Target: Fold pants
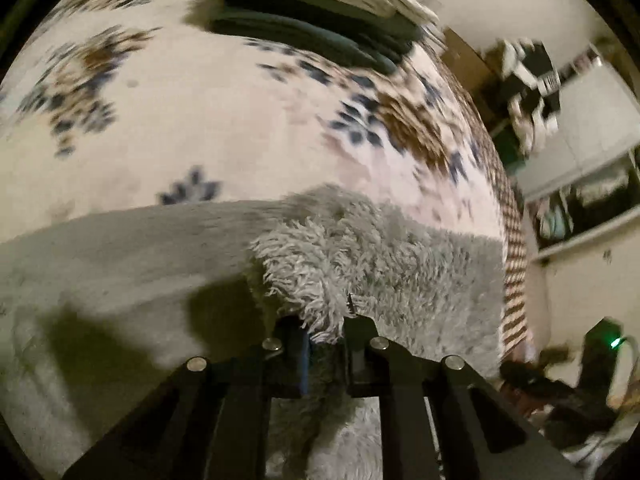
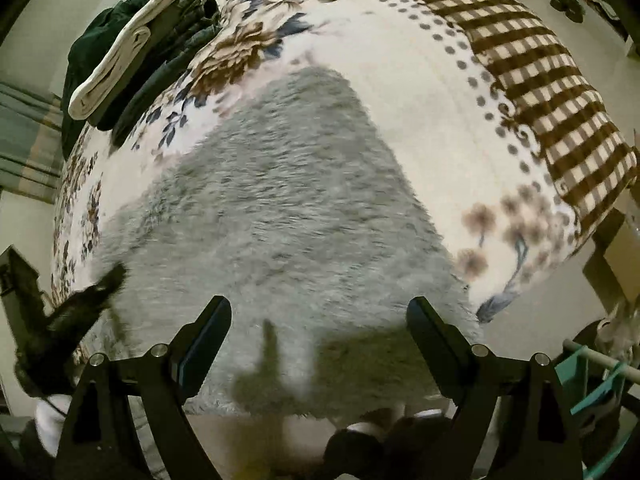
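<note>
The pants [image 2: 272, 208] are grey and fluffy and lie spread on a floral bed cover [image 2: 420, 128]. In the left wrist view my left gripper [image 1: 324, 326] is shut on a bunched fold of the pants [image 1: 316, 264] and holds it up a little above the rest of the fabric. In the right wrist view my right gripper [image 2: 320, 320] is open and empty, hovering over the near end of the pants. The left gripper [image 2: 92, 292] shows there as a dark blurred shape at the lower left.
A stack of folded dark and cream clothes [image 2: 132, 52] sits at the far left of the bed, also in the left wrist view [image 1: 320, 36]. A brown checked border [image 2: 540, 92] runs along the bed's right edge. Room clutter [image 1: 532, 76] lies beyond the bed.
</note>
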The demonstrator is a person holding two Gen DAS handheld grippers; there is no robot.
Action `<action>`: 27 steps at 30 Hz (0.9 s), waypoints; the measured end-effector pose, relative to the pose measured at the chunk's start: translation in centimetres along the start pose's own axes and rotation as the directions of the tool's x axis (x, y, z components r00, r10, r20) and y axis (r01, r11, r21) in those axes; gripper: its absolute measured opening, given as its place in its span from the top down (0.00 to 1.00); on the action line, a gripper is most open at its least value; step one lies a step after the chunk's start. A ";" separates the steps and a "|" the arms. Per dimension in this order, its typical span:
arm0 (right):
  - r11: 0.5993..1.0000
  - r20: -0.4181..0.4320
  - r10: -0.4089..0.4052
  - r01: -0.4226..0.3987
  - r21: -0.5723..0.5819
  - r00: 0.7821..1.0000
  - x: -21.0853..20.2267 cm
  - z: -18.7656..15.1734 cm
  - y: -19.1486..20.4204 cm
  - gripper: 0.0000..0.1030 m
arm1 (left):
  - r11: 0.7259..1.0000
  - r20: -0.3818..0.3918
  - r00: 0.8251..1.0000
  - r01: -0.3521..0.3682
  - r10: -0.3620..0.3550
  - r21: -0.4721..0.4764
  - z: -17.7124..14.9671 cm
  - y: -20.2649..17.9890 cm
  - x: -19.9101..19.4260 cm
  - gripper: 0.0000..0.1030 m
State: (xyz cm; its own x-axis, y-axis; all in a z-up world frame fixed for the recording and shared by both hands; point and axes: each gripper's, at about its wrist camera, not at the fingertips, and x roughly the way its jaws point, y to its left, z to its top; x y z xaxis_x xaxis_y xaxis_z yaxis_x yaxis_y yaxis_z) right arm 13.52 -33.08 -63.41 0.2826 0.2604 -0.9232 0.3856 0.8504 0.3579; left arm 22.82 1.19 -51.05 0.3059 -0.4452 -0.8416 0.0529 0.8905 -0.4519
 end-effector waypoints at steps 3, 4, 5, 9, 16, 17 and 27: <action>1.000 -0.017 0.015 -0.015 -0.003 1.000 0.0 -0.5 0.1 0.11 | 0.997 0.003 1.000 -0.004 0.004 -0.071 0.0 1.5 -1.5 0.91; 1.000 -0.025 0.015 -0.015 -0.005 1.000 0.0 -0.6 0.1 0.11 | 0.997 0.002 1.000 -0.015 0.015 -0.075 0.0 1.9 -1.6 0.91; 1.000 -0.030 0.018 -0.018 -0.004 0.999 0.1 -0.8 0.2 0.11 | 0.997 -0.003 1.000 -0.016 0.016 -0.074 -0.1 2.1 -1.4 0.90; 1.000 -0.066 0.028 -0.029 -0.005 0.997 0.6 -1.7 0.5 0.11 | 0.998 -0.020 0.999 -0.049 0.048 -0.050 0.0 2.8 0.4 0.89; 0.998 -0.087 0.045 -0.048 -0.030 0.995 0.4 -2.7 1.6 0.11 | 0.971 -0.028 0.999 0.030 -0.038 -0.236 -0.4 4.2 -1.8 0.63; 0.998 -0.090 0.050 -0.053 -0.030 0.995 0.4 -2.8 1.7 0.11 | 0.968 -0.013 0.999 0.031 -0.036 -0.248 -0.7 4.2 -2.4 0.41; 0.998 -0.116 0.059 -0.062 -0.020 0.992 1.6 -3.1 3.1 0.11 | 0.992 -0.105 0.994 0.000 -0.013 -0.125 -2.5 0.5 2.6 0.86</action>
State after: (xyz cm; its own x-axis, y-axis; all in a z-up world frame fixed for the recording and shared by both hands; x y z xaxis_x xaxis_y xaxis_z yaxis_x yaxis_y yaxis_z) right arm 12.42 -28.62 -64.23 0.2013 0.3613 -0.9105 0.3497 0.8417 0.4113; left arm 21.30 0.26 -54.18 0.2040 -0.4641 -0.8620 -0.0665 0.8719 -0.4852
